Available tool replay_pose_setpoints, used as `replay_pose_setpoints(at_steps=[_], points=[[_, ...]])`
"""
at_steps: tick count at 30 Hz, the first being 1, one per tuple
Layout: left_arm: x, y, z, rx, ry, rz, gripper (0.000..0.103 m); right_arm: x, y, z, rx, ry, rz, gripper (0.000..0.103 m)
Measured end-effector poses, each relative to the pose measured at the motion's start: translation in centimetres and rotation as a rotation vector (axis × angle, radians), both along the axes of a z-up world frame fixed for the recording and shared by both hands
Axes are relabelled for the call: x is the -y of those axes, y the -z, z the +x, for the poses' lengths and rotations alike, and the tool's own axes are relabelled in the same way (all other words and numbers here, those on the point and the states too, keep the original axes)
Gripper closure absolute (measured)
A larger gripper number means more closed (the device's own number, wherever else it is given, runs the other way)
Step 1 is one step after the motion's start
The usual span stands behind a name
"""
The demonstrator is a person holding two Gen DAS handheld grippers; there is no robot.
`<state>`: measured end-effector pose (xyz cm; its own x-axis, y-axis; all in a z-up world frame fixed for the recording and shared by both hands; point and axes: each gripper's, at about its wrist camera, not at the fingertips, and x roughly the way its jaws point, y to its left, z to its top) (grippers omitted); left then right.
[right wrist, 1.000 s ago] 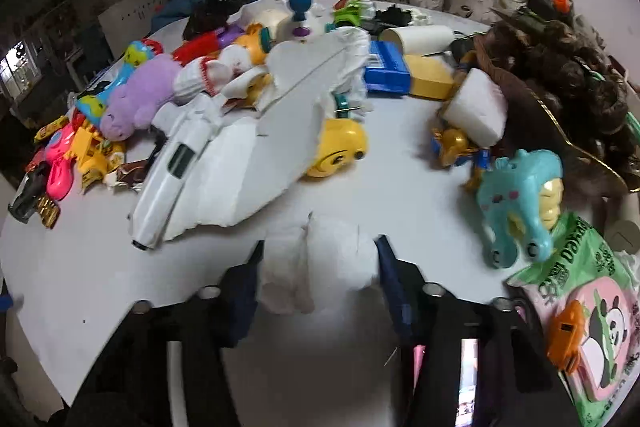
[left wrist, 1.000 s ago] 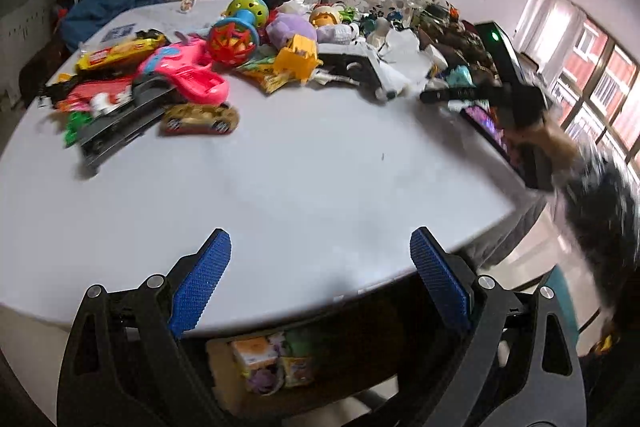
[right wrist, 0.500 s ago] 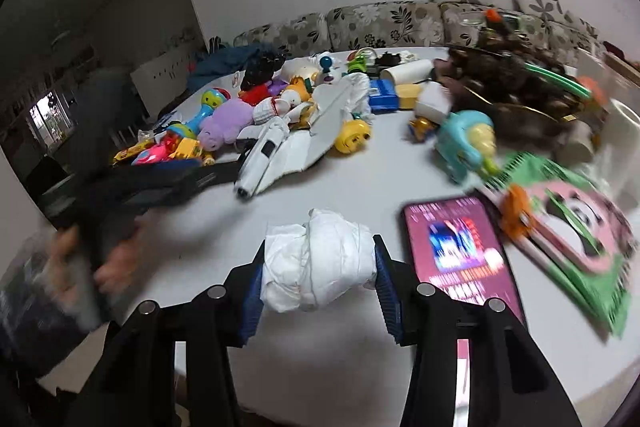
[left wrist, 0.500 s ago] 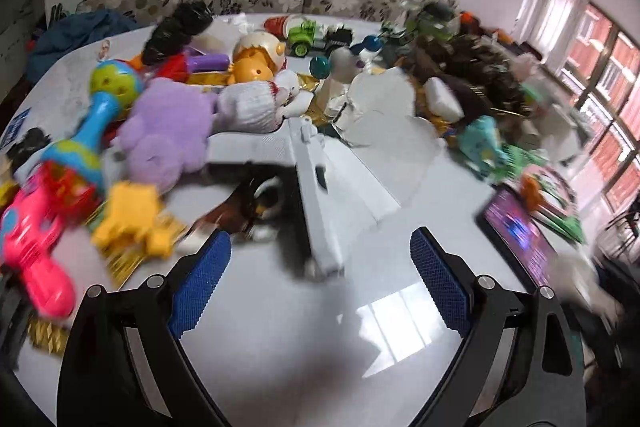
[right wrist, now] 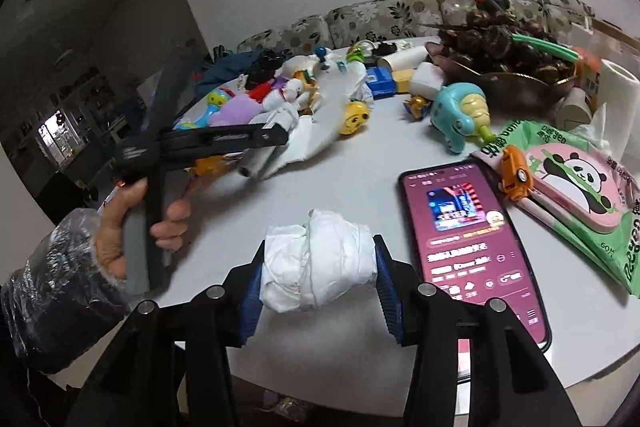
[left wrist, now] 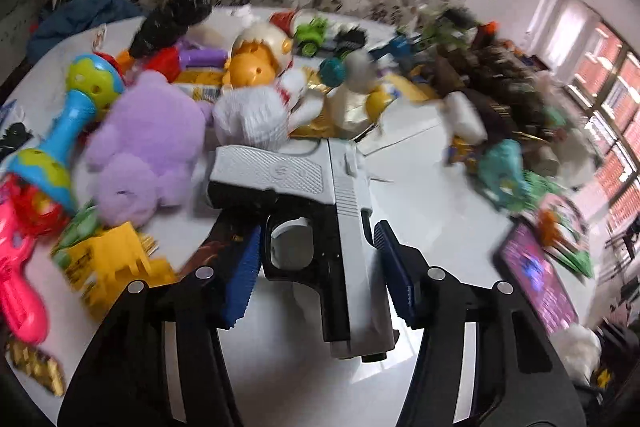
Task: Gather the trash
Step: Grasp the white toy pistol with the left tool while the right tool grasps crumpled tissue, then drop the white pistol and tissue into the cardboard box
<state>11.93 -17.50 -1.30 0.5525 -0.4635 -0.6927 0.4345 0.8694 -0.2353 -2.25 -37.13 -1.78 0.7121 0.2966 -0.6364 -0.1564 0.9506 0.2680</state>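
My right gripper clamps the tissue wad above the table edge; left gripper, jaws apart, straddles the toy pistol, risking grabbing non-trash.

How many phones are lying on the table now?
1. The phone lies on the table with its screen lit, just right of the right claw. Others may be hidden under the toys.

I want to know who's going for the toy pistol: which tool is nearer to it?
Left. The left tool straddles the toy pistol; the right tool is off by the phone, shut on a tissue wad.
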Motion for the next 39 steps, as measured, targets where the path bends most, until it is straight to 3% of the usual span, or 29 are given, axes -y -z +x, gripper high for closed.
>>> replay_pose_setpoints(at_steps=[4,7,11,15,19,22,24,25,26,27,29,31,35,39], points=[[-3.1,-4.3,-6.1,0.134,0.06,-0.065,0.049,-1.4,-0.7,-0.6,0.013,-0.034,-0.005,0.054],[-5.4,-6.6,-11.7,0.229,0.121,-0.043,0.049,-3.1,-1.5,-1.5,0.028,-0.086,-0.002,0.054],[-8.4,-7.3,-18.1,0.271,0.179,0.015,0.049,-6.3,-2.2,-3.4,0.027,-0.184,0.015,0.054],[-12.0,-5.5,-23.9,0.215,0.198,0.057,0.049,-9.5,-1.8,-6.1,-0.022,-0.301,0.032,0.054],[-14.8,-2.0,-27.2,0.102,0.2,0.102,0.05,-12.9,0.3,-8.7,-0.147,-0.424,0.034,0.054],[-15.8,1.6,-27.6,-0.016,0.22,0.138,0.075,-15.0,3.5,-8.8,-0.256,-0.476,0.005,0.053],[-16.1,4.1,-27.1,-0.083,0.232,0.146,0.074,-16.1,6.2,-8.2,-0.327,-0.486,0.008,0.049],[-16.2,5.3,-26.7,-0.104,0.232,0.153,0.068,-16.5,7.3,-7.9,-0.344,-0.482,0.001,0.04],[-16.3,6.4,-26.4,-0.125,0.232,0.162,0.05,-17.0,9.1,-7.3,-0.377,-0.474,-0.024,0.033],[-16.5,7.7,-25.8,-0.138,0.213,0.177,0.041,-17.3,10.1,-6.9,-0.403,-0.469,-0.045,0.027],[-16.9,9.2,-25.1,-0.169,0.195,0.169,0.036,-17.7,11.3,-6.4,-0.441,-0.458,-0.079,0.037],[-17.5,9.2,-24.6,-0.176,0.18,0.149,0.037,-17.3,9.8,-6.4,-0.41,-0.466,-0.05,0.04],[-18.3,6.6,-24.2,-0.108,0.161,0.11,0.033,-14.5,2.4,-5.1,-0.194,-0.406,-0.007,0.033],[-18.4,2.6,-23.1,0.005,0.14,0.049,0.026,-9.2,-1.8,1.3,-0.062,-0.191,0.009,0.029]])
